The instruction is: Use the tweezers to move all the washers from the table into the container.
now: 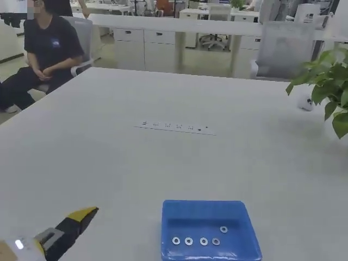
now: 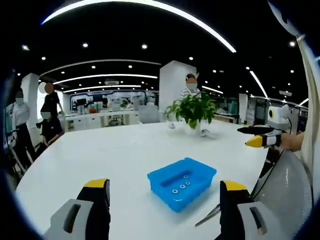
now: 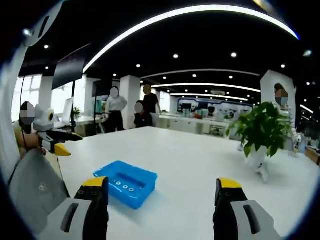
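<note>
A blue container sits at the near middle of the white table, with several silver washers lying in it. In the left gripper view the container lies ahead between the wide-apart jaws of my left gripper, which is open and holds nothing. Metal tweezers lie on the table by its right jaw. A yellow-tipped gripper enters the head view at bottom left. My right gripper is open too, the container ahead to its left.
A potted plant stands at the table's right edge, a small white object beside it. A socket strip is set into the table's middle. A person sits at the far left corner. Desks and chairs fill the room behind.
</note>
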